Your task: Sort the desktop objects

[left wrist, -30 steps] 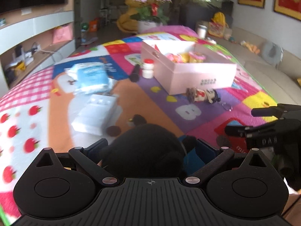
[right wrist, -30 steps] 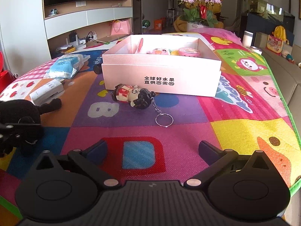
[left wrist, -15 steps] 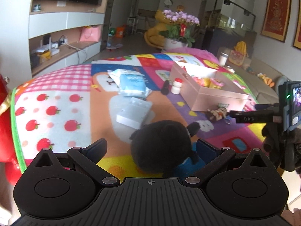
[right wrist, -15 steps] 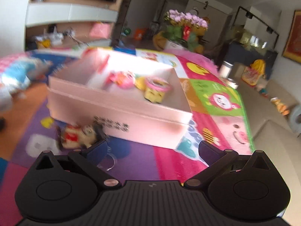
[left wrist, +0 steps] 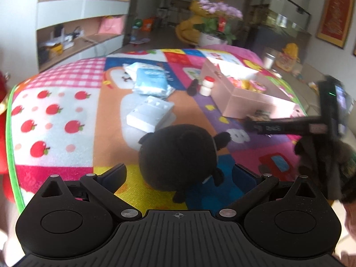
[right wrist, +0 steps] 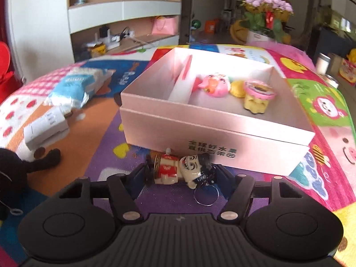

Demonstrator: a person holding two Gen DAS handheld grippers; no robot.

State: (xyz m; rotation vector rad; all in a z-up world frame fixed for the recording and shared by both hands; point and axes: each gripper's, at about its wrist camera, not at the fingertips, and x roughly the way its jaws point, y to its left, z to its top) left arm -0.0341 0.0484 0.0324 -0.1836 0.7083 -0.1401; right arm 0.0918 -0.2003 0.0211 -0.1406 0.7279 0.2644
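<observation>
My right claw (right wrist: 179, 173) is closing around the figurine keychain (right wrist: 181, 170), which lies crosswise between my fingers just short of the pink box (right wrist: 213, 133), where sorted toys sit. My left claw (left wrist: 179, 175) stands released, straddling the black plush toy (left wrist: 178, 153).

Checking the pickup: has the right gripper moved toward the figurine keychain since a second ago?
Yes. The right gripper moved up to the pink box; its closing jaws now flank the figurine keychain.
</observation>
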